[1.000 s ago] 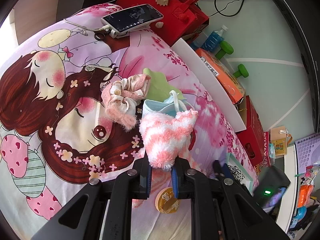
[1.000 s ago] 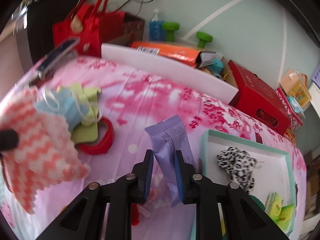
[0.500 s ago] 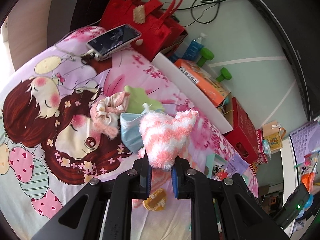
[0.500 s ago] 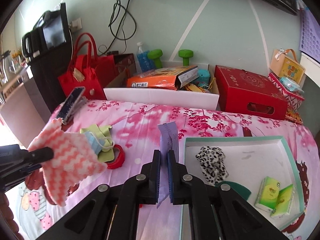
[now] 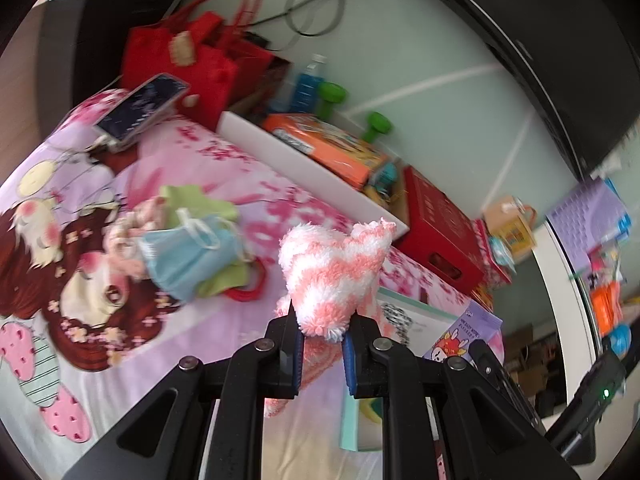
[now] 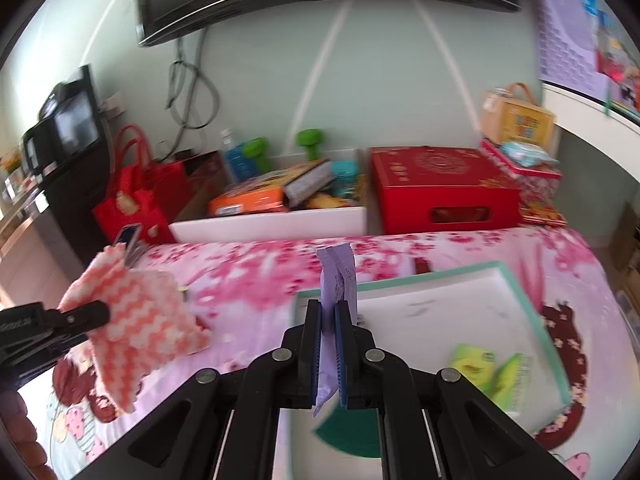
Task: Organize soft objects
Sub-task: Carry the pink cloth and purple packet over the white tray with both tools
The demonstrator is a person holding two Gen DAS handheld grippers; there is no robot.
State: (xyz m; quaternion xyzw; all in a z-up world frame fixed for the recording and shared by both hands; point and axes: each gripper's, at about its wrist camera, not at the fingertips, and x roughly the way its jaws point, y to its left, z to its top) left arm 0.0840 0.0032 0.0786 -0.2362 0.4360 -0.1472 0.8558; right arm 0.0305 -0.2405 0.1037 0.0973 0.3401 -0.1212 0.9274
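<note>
Pinched between the nearly closed jaws of the left gripper point(image 5: 320, 350), a pink-and-white fuzzy sock point(image 5: 334, 268) is held above the bedspread point(image 5: 192, 344); a purple packet point(image 6: 338, 280) is clamped in the right gripper point(image 6: 328, 350) over the tray point(image 6: 532, 320).

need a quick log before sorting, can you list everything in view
fluffy sock: 1, pink and white, held up in left gripper
purple packet: 1, in right gripper
tray: 1, white, teal rim, on bed
green packs: 2, in tray
face mask: 1, blue, on bed
phone: 1, bed's far corner
red bag: 1, beyond bed
red box: 1, beyond bed
left gripper: shut on sock
right gripper: shut on packet
</note>
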